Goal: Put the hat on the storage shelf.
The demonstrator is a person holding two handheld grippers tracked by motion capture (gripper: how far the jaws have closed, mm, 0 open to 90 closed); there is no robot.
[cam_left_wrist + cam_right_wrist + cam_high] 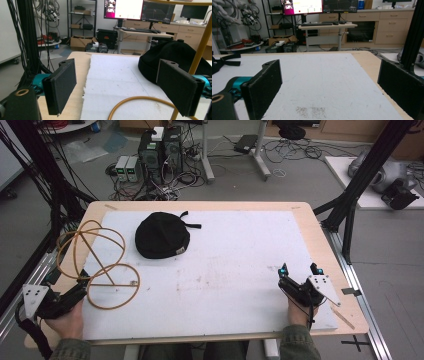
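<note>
A black cap (162,236) lies on the white foam board (235,265), left of its middle, with its strap (190,224) trailing to the right. A gold wire frame (95,265) of hoops stands at the board's left edge. My left gripper (67,280) rests at the near left corner, open, just beside the frame's base ring. In the left gripper view the jaws (117,75) stand wide apart, with the base ring (140,100) low between them and the cap (172,55) beyond. My right gripper (299,270) sits at the near right, open over bare board (329,72).
The wooden table (320,245) shows past the board on the right and left. Black frame posts (357,195) rise at the right, and cables hang at the far left (45,180). Computer boxes (157,155) and a desk's legs stand on the floor beyond the table.
</note>
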